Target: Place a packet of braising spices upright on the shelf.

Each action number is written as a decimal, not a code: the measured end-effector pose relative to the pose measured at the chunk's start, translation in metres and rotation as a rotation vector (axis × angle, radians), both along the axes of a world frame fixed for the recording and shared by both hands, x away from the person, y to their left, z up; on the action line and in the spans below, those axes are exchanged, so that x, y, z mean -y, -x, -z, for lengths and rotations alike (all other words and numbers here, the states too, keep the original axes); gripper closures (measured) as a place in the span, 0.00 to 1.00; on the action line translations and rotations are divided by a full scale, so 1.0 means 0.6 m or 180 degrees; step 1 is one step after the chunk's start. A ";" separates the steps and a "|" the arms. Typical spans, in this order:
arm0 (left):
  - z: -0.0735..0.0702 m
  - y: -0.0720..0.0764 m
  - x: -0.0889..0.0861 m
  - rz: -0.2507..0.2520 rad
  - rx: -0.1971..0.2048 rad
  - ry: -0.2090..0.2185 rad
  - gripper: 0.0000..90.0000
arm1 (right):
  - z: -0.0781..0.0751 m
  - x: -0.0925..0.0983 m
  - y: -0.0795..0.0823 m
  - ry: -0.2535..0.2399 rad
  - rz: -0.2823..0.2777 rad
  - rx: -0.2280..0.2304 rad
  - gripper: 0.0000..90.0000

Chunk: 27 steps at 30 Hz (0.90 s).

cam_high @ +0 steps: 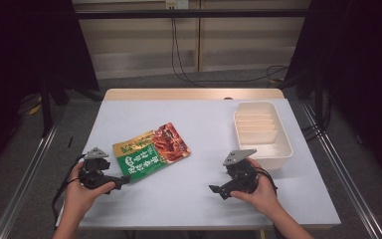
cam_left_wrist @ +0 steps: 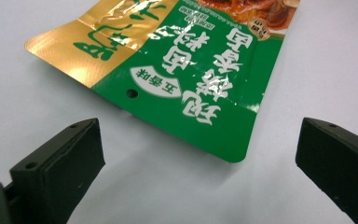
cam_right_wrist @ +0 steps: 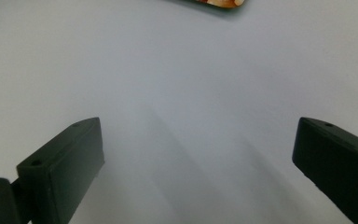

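White table (cam_high: 189,199): food pouch (cam_high: 151,152), tray (cam_high: 261,132)

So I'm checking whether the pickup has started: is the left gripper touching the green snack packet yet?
Apart. In the left gripper view the left gripper has its jaws wide open, and bare table lies between them and the near edge of the snack packet.

Snack pouch (cam_left_wrist: 186,79): large white Chinese characters on the green panel, seen upside down in the left gripper view; a small white oval label there reads "五香味". Green characters on its gold band (cam_left_wrist: 102,32) are creased, glare-struck and not legible.
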State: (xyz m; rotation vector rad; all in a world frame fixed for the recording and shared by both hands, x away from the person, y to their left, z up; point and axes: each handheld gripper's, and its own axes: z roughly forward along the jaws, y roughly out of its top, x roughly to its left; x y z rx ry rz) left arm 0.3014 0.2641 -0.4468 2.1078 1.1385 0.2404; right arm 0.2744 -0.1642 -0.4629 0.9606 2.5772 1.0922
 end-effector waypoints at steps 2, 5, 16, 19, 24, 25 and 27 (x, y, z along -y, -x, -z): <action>0.000 -0.002 0.003 -0.0037 -0.0018 0.0034 0.00 | 0.000 -0.002 0.000 0.0020 -0.0027 0.0013 0.02; -0.001 -0.005 0.001 -0.0024 -0.0053 -0.0039 0.00 | -0.001 -0.004 0.000 0.0026 -0.0035 0.0038 0.02; 0.005 -0.022 0.007 -0.0328 -0.0123 0.0057 0.04 | -0.003 -0.003 0.004 0.0009 -0.0003 0.0052 0.02; 0.008 -0.029 0.008 -0.0431 -0.0160 0.0016 0.06 | -0.004 -0.003 0.005 -0.0017 -0.0013 0.0050 0.02; 0.014 -0.037 0.011 -0.0449 -0.0250 -0.0069 0.08 | -0.004 -0.003 0.006 0.0002 -0.0009 0.0044 0.02; 0.016 -0.038 0.013 -0.0463 -0.0285 -0.0086 0.08 | -0.004 -0.003 0.006 0.0002 -0.0009 0.0044 0.02; 0.021 -0.043 0.016 -0.0493 -0.0286 -0.0084 0.11 | -0.004 -0.004 0.006 -0.0021 -0.0022 0.0037 0.02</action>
